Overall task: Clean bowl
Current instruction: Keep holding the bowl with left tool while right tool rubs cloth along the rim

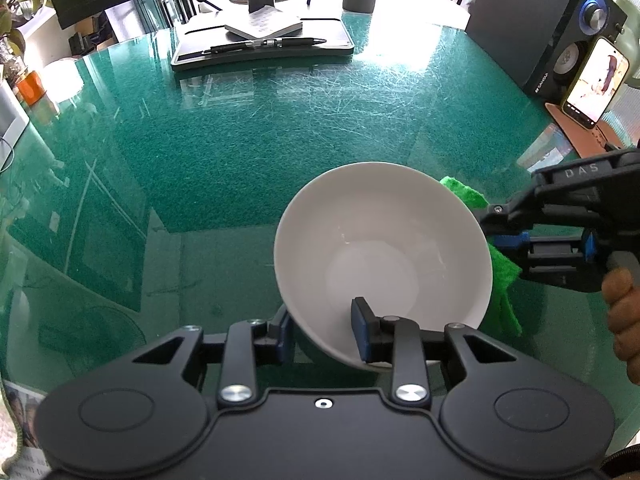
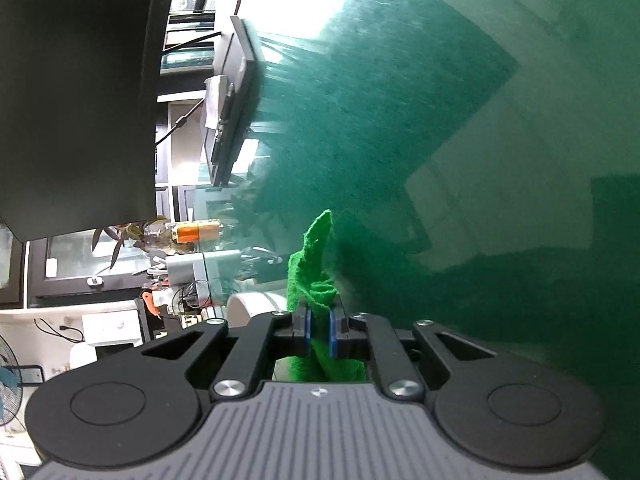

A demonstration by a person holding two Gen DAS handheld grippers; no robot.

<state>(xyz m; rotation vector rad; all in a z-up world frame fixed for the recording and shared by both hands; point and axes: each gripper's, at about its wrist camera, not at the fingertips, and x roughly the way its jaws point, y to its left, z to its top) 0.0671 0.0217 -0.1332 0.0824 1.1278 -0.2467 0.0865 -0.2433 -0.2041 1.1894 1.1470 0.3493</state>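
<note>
Tilting the bowl (image 1: pixel 380 240) steadily helps: left gripper (image 1: pixel 326 330) jaws clamp its rim. Right gripper (image 2: pixel 319 330) jaws pinch the cloth (image 2: pixel 312 264); wipe inside firmly.

Green glass-topped table (image 1: pixel 248 168); monitor stand (image 1: pixel 264 46), speaker (image 1: pixel 552 28) on it
</note>
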